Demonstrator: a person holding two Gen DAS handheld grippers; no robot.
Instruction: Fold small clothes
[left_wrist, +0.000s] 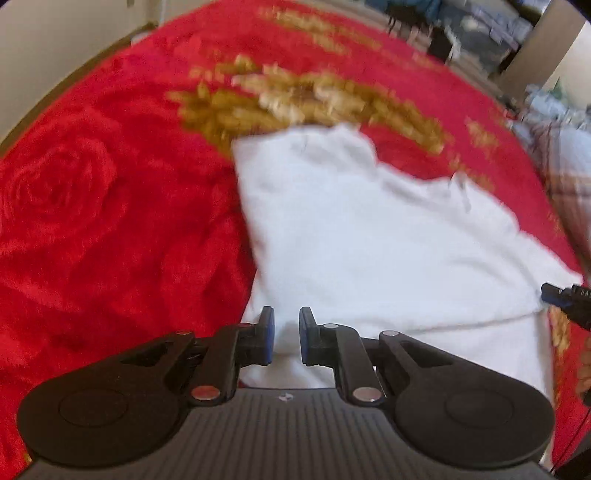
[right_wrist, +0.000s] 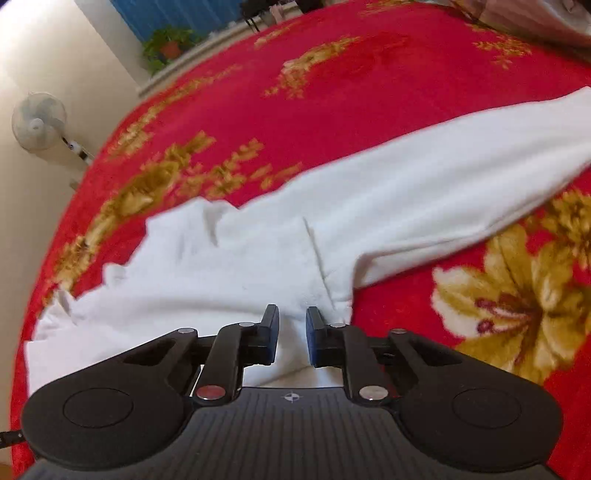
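A white long-sleeved garment (left_wrist: 369, 236) lies on a red flowered blanket (left_wrist: 110, 206). My left gripper (left_wrist: 284, 325) hovers over the garment's near left edge, its jaws a small gap apart with nothing between them. The right gripper's tip (left_wrist: 565, 299) shows at the right edge of the left wrist view. In the right wrist view the garment (right_wrist: 221, 266) spreads leftward and one sleeve (right_wrist: 443, 192) stretches off to the upper right. My right gripper (right_wrist: 292, 321) is over the garment near the armpit, its jaws also a small gap apart and empty.
The blanket (right_wrist: 332, 92) covers a bed. A standing fan (right_wrist: 38, 122) and a potted plant (right_wrist: 170, 44) stand by the wall beyond the bed. A plaid cloth (left_wrist: 569, 177) lies at the bed's right side. Dark furniture (left_wrist: 443, 22) stands behind.
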